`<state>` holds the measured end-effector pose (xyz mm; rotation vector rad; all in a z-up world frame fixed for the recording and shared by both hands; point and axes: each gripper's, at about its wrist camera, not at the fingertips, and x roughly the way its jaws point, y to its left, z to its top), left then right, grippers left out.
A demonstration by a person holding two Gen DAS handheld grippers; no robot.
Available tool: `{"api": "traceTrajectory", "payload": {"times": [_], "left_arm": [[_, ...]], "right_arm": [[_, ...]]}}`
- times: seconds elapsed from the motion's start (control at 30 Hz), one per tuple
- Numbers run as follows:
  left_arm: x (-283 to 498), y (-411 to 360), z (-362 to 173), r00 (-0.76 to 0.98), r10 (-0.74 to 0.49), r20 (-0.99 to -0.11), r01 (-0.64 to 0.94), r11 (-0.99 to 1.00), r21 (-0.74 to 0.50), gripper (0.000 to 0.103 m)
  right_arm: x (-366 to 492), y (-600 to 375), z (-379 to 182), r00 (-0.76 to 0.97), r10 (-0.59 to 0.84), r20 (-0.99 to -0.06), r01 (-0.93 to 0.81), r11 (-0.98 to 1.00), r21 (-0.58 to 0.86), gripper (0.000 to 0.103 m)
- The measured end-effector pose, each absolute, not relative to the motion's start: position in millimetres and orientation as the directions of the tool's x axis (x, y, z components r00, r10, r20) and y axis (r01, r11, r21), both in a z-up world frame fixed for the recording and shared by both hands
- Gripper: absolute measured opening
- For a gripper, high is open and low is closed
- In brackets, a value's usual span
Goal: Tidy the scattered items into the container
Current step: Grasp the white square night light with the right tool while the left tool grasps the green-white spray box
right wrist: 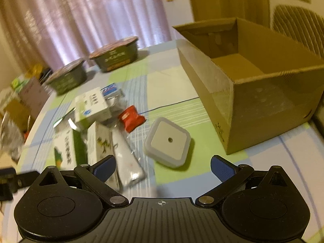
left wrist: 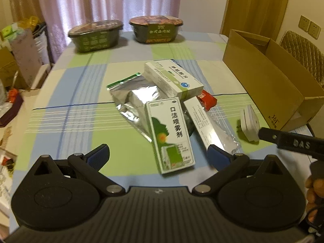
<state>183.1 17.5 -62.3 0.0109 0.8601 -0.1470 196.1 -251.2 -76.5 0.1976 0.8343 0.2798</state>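
Both claws stand wide open and empty: the right gripper (right wrist: 163,167) hovers just short of the white square night-light (right wrist: 168,141), which lies flat on the tablecloth (right wrist: 172,109) at about 9 o'clock from the cardboard box (right wrist: 263,111), while the left gripper (left wrist: 158,155) hangs over the green-and-white carton (left wrist: 170,133). The night-light looks light, rigid and smooth, probably slippery, so opposite flat edges seem the best hold. What shows of the box's floor is bare.

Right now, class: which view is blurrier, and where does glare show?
Right wrist view: motion blur smears the medicine boxes and curtains; the cardboard box is soft. Left wrist view: sharper, with glare on the foil pouch; fisheye bends the table edge.
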Motion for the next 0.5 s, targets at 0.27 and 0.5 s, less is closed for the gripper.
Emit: {"api": "traceTrajectory", "payload": {"times": [0.27, 0.5], "left_arm": [[212.7, 8.3, -84.9, 0.648, -0.184, -0.739, 0.149, 0.982, -0.114, 0.095], [221.5, 6.8, -99.8, 0.632, -0.191, -0.751, 0.146, 0.981, -0.126, 0.094]], "right_arm": [[218.4, -257.4, -97.1, 0.648, 0.336, -0.684, -0.095, 0.926, 0.365, 0.103], [230.1, -263.2, -115.8, 0.642, 0.344, -0.685, -0.007, 0.896, 0.444, 0.103]]}}
